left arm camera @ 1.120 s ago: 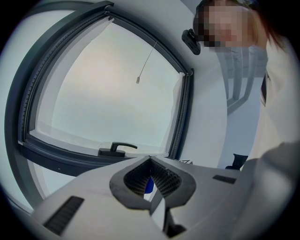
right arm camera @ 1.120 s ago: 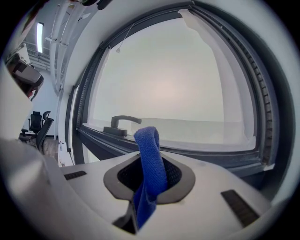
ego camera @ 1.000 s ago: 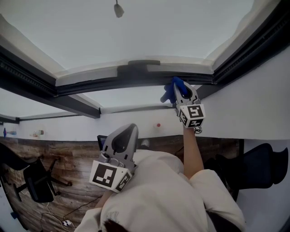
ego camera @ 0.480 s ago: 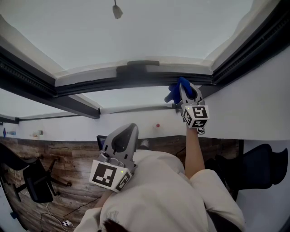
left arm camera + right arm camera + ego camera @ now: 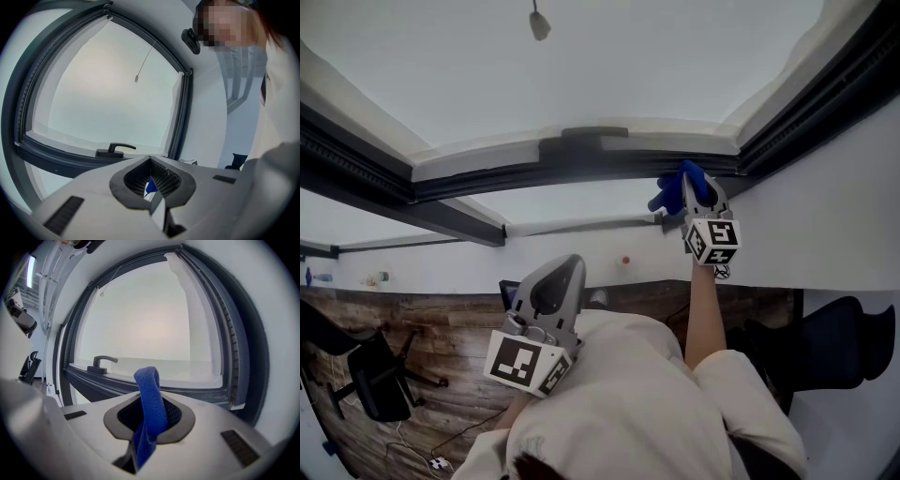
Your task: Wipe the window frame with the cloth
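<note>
At window frame [image 5: 534, 174], right arm [image 5: 701, 314] outstretched

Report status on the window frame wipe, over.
Right gripper shut on blue cloth, up at lower rail of window frame, near corner. Left gripper shut, empty, held low. Nothing blocking.

The cloth [image 5: 149, 399] is blue, woven and folded into a narrow loop. It is clamped between the jaws of my right gripper [image 5: 694, 187] and stands upright past their tips. The window frame [image 5: 119, 380] is dark grey, with a lever handle [image 5: 101, 363] on its lower rail. The cloth's free end sits at that rail, close to the right-hand corner of the frame.
</note>
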Action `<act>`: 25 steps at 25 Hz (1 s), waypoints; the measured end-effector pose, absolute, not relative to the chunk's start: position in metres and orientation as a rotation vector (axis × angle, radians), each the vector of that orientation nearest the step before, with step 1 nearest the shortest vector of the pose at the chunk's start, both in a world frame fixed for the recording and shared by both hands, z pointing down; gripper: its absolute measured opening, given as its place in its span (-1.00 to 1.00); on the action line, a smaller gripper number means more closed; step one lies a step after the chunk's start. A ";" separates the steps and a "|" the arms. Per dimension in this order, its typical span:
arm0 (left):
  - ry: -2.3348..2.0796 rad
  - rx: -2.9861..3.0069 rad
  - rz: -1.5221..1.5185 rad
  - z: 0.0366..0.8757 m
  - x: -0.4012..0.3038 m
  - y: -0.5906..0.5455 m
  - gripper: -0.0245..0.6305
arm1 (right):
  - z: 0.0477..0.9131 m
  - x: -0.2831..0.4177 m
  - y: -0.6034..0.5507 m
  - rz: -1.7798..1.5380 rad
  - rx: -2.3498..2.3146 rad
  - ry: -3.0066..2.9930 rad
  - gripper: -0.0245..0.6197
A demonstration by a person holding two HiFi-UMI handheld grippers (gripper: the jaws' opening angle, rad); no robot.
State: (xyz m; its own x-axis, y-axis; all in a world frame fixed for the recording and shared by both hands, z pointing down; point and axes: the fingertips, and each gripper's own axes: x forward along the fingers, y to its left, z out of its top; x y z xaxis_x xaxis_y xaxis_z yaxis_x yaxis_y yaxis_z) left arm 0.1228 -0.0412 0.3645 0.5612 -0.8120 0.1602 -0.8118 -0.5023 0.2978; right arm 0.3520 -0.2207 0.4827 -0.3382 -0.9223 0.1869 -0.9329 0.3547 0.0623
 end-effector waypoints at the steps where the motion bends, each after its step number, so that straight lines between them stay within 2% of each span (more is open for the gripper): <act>1: -1.328 2.461 0.000 0.365 0.123 -0.041 -0.90 | 0.483 0.355 -0.221 0.085 1.693 -2.419 -0.75; 15: -1.314 2.463 -0.004 0.364 0.117 -0.044 -0.90 | 0.479 0.383 -0.223 0.110 1.795 -2.360 -0.75; 25: -1.313 2.466 0.002 0.363 0.133 -0.044 -0.90 | 0.480 0.427 -0.225 0.137 1.887 -2.313 -0.75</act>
State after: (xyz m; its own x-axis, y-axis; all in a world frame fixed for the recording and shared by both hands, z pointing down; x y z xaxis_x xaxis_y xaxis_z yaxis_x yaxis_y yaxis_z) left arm 0.1328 -0.0438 0.3633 0.5716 -0.8045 0.1617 -0.8050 -0.5117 0.3001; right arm 0.4266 -0.2248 0.4804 -0.1955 -0.9648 0.1761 -0.9788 0.2031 0.0258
